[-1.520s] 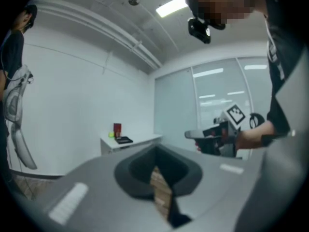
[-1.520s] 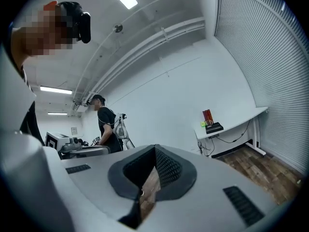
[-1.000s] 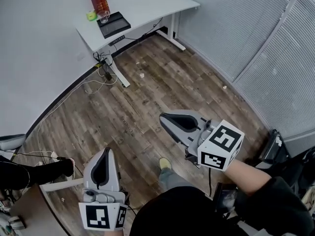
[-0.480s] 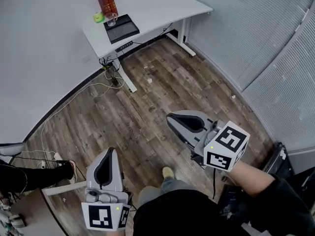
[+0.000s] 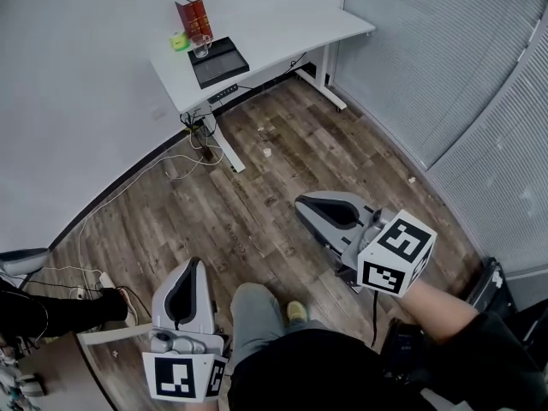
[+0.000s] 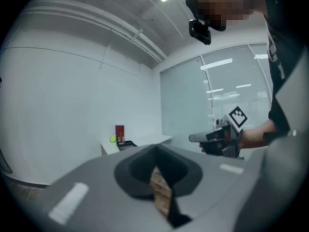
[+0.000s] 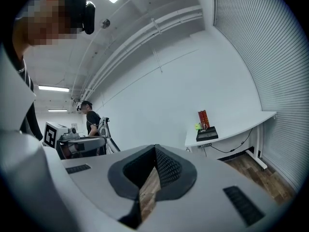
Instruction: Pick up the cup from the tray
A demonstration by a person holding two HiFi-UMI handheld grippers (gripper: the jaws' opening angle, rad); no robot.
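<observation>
Your left gripper (image 5: 190,269) and right gripper (image 5: 302,202) are both pressed shut on nothing, and the cup (image 5: 199,46) stands at the tray's (image 5: 221,63) far edge, well off at 11 o'clock, so arriving with jaws unopened could knock it into the books (image 5: 194,15).

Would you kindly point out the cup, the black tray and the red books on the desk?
cup (image 5: 200,46): head view, on its clear side wall.
black tray (image 5: 223,64): head view, on its bare dark floor.
red books (image 5: 194,16): head view, on the facing cover.
</observation>
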